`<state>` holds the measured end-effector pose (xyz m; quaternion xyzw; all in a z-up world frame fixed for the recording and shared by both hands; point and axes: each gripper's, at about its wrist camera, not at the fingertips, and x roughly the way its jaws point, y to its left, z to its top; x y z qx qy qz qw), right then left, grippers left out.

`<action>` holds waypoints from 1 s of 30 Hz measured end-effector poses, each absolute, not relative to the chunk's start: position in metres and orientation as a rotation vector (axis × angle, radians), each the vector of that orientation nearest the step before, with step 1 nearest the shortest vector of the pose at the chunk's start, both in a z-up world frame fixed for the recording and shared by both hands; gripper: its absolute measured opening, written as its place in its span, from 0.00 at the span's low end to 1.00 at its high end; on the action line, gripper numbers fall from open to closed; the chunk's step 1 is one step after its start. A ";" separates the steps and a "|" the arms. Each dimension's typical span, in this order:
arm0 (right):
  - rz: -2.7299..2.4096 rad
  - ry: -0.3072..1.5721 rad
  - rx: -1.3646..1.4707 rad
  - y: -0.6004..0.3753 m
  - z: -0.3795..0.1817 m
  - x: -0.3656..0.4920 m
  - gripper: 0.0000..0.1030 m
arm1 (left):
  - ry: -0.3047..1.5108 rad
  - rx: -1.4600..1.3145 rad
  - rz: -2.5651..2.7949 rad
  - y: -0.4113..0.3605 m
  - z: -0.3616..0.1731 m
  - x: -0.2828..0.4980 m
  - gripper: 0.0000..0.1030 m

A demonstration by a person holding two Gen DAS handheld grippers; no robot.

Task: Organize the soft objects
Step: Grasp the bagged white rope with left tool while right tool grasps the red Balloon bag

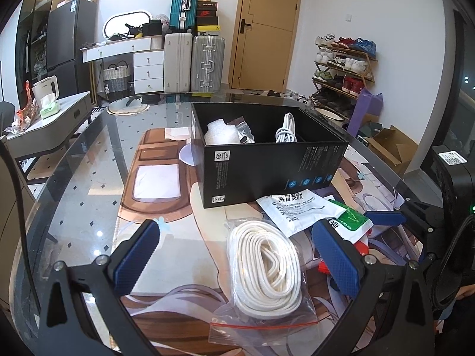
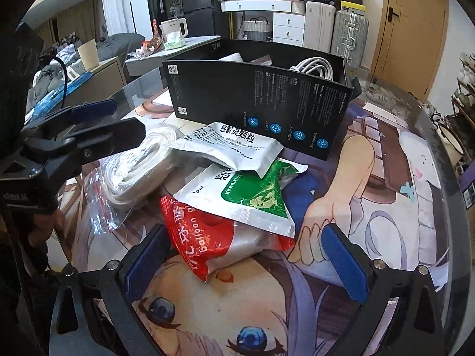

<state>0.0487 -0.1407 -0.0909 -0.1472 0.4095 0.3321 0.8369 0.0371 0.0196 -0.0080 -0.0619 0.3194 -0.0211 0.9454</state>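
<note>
A clear zip bag with a coiled white rope [image 1: 264, 270] lies on the printed mat between the open fingers of my left gripper [image 1: 237, 258]; it also shows in the right wrist view [image 2: 133, 166]. An open black box [image 1: 267, 154] stands behind it, holding a foam wrap [image 1: 221, 132] and a white cable [image 1: 286, 129]. Against the box lie a white sachet [image 2: 228, 145], a green-and-white sachet [image 2: 249, 195] and a red balloon bag [image 2: 213, 243]. My right gripper [image 2: 246, 255] is open around the balloon bag's near end. The left gripper shows from the side in the right wrist view [image 2: 118, 124].
The round glass table [image 1: 89, 178] carries an anime-print mat [image 2: 371, 207]. Behind it stand a side table with a kettle [image 1: 46, 89], a white desk, suitcases [image 1: 193, 62], a door and a shoe rack [image 1: 341, 71]. A cardboard box [image 1: 392, 145] sits on the floor at right.
</note>
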 end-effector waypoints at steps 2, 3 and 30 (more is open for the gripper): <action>0.706 0.862 -0.309 -0.140 -0.091 0.049 0.99 | 0.651 -0.129 -0.046 0.020 -0.008 0.037 1.00; 0.705 0.861 -0.306 -0.140 -0.091 0.049 0.99 | 0.651 -0.129 -0.047 0.020 -0.008 0.037 1.00; 0.768 0.663 -0.121 -0.172 -0.052 0.037 0.55 | 0.663 -0.136 -0.064 0.025 -0.010 0.036 1.00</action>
